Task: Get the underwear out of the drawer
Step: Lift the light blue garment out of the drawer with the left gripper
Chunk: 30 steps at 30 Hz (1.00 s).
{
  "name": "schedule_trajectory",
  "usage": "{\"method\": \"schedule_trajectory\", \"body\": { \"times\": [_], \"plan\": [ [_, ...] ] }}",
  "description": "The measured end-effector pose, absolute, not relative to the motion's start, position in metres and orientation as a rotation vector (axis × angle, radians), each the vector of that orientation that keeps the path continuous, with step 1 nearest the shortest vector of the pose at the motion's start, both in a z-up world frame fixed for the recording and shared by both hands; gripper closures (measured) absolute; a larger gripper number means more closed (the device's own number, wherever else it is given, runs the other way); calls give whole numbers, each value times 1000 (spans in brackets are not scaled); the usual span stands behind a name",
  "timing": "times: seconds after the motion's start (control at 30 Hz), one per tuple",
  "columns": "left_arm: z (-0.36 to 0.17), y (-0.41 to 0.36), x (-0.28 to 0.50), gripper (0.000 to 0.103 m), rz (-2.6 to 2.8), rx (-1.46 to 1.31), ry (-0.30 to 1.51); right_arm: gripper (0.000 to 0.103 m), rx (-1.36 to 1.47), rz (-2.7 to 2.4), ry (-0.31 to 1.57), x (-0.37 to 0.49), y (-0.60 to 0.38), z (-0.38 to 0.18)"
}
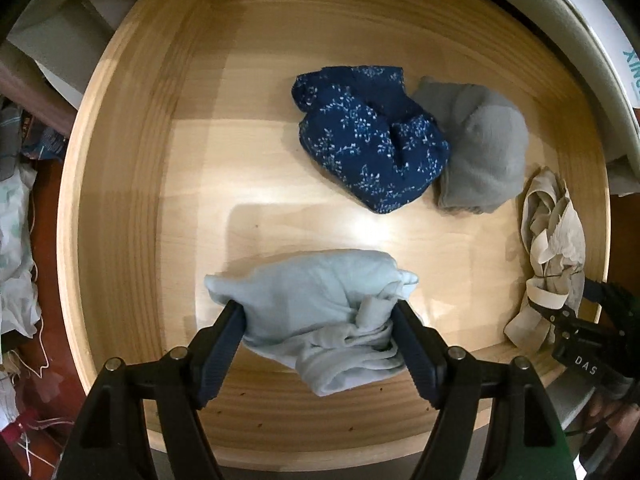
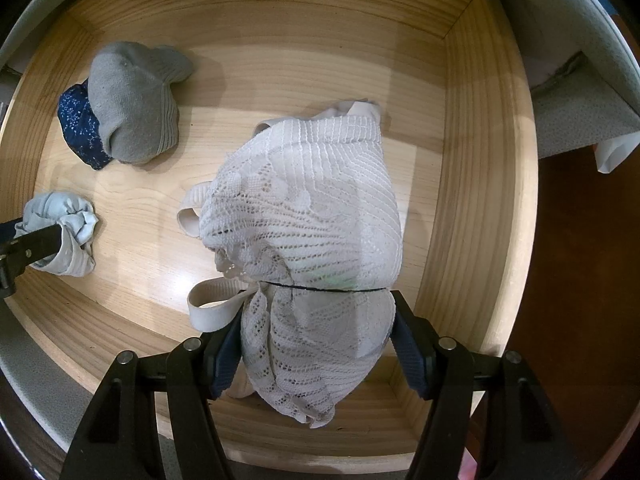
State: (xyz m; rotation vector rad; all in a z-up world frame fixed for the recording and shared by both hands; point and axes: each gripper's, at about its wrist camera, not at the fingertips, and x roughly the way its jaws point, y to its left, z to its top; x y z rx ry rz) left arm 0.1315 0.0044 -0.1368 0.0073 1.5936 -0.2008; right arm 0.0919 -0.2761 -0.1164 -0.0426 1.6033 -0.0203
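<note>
Your left gripper (image 1: 320,312) brackets the crumpled pale-blue cotton garment (image 1: 316,312), low in frame; your right gripper (image 2: 316,336) clamps the white lace bra (image 2: 308,216), whose loose straps could snag the pale wooden drawer's wall (image 2: 472,208).

- Crumpled white cloth (image 1: 14,216), faint green print, lying along the left edge of the left wrist view.
- Thin white strings (image 1: 36,320), trailing below it at lower left.
- Printed packaging (image 1: 44,144), sitting above the cloth.
- White box with teal lettering (image 1: 630,68), curving along the upper right.
- Grey textured surface (image 2: 580,120), showing at the right wrist view's upper right.
- Reddish-brown floor (image 2: 580,280), running down its right side.
</note>
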Motion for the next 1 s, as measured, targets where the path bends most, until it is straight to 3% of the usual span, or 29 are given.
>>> {"method": "schedule_trajectory", "body": {
  "times": [1.0],
  "plan": [
    [-108, -27, 104, 59, -185, 38, 1492, 40, -44, -18, 1601, 91, -276, -116]
  ]
}}
